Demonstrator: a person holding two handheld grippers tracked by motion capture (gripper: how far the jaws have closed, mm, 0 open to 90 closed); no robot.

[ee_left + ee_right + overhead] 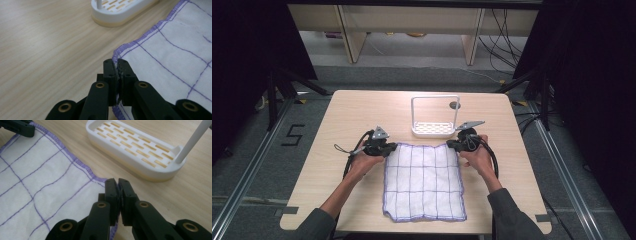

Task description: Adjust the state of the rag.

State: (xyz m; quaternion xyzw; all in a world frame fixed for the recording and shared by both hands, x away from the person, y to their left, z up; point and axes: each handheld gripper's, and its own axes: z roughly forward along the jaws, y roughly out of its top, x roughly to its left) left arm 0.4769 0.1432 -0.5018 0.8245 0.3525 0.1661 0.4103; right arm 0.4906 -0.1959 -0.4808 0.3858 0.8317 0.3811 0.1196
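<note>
A white cloth (pixel 424 181) with a purple grid and purple stitched hem lies flat on a pale wooden counter (pixel 337 115), roughly centred and close to the person's side. The left hand-held gripper (pixel 388 148) pinches the cloth's far left corner, and the right hand-held gripper (pixel 453 145) pinches the far right corner; in each gripper view the black jaws are pressed together with the hem caught between them. Holding both far corners at once probably prepares for lifting that edge and folding the cloth toward the person, or carrying it off evenly without bunching. Just beyond the far edge stands a white slatted rack (pixel 432 129) with a tall white frame, near the right hand-held gripper's jaws and a little farther from the left. That leaves little room for moving forward, so a lift should go up and back. The counter is bare to the left and right of the cloth, and its near hem lies close to the counter's near edge.
</note>
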